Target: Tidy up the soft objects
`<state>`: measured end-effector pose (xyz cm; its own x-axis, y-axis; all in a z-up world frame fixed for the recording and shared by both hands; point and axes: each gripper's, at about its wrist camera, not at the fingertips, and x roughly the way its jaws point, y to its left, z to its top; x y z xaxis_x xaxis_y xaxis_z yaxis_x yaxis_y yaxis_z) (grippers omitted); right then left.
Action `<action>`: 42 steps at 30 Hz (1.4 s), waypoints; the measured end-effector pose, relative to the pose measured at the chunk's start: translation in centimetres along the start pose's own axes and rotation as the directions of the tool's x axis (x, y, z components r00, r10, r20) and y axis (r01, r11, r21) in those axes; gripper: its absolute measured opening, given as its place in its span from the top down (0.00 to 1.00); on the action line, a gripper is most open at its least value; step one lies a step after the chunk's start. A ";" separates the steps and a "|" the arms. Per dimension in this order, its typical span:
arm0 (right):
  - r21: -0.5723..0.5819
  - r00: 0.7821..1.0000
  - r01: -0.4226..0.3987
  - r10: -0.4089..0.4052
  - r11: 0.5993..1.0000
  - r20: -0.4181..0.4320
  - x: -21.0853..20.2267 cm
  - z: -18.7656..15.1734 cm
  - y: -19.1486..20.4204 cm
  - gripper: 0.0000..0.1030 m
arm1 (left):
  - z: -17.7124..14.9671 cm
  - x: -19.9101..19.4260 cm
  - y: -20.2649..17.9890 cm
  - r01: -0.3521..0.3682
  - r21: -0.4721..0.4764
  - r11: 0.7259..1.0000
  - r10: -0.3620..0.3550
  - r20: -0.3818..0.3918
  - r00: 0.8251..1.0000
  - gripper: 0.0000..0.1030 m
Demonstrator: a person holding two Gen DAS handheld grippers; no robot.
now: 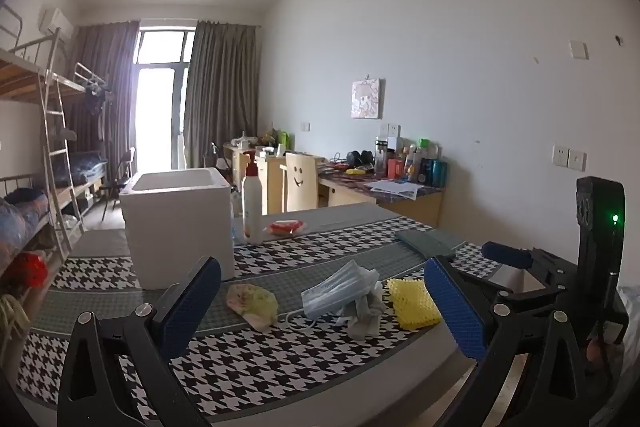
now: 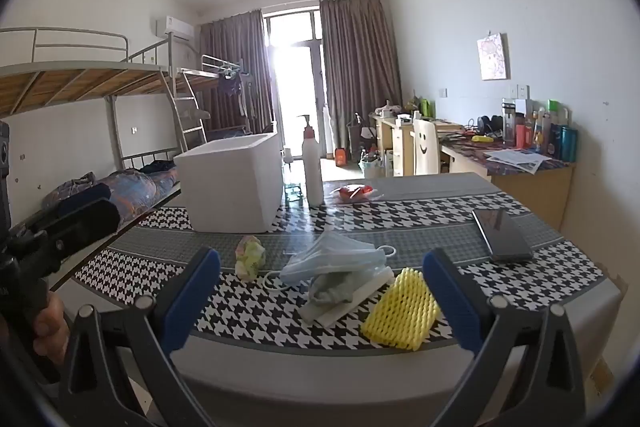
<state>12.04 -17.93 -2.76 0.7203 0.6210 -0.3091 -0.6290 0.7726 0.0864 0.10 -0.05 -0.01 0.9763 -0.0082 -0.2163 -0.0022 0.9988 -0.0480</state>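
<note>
On a houndstooth-patterned table [image 2: 520,291], a white foam box [image 2: 230,183] stands at the left, with the soft things near the front edge: a crumpled pale green and pink cloth [image 2: 250,257], a loose pile of light blue face masks [image 2: 336,261] over a grey rag [image 2: 330,293], and a yellow foam net sleeve [image 2: 400,311]. The left gripper [image 1: 320,307] and right gripper [image 2: 320,291] both gape wide, empty. All look light and limp, best pinched at a bunched fold; the masks may slide apart.

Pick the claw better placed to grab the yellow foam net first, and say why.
Right. The yellow foam net lies close before the open right claw, just inside one finger; from the left claw it sits further off.
</note>
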 end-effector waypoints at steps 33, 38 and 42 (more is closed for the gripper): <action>-0.018 1.000 -0.016 0.016 1.000 0.025 -0.2 -0.1 0.4 0.01 | -0.1 -0.1 0.5 -0.038 -0.028 0.999 0.038 -0.001 0.999 0.01; -0.018 0.999 -0.015 0.016 1.000 0.028 -0.3 0.0 0.5 0.01 | 0.0 -0.1 0.5 -0.042 -0.033 0.999 0.042 -0.006 0.999 0.01; -0.019 0.999 -0.015 0.015 1.000 0.030 -0.4 0.0 0.4 0.01 | 0.0 -0.1 0.7 -0.045 -0.038 0.998 0.045 -0.008 0.999 0.01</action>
<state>11.49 -17.87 -2.61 0.7191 0.6363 -0.2793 -0.6448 0.7608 0.0733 -0.02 0.61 0.02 0.9733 0.0361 -0.2265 -0.0543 0.9957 -0.0749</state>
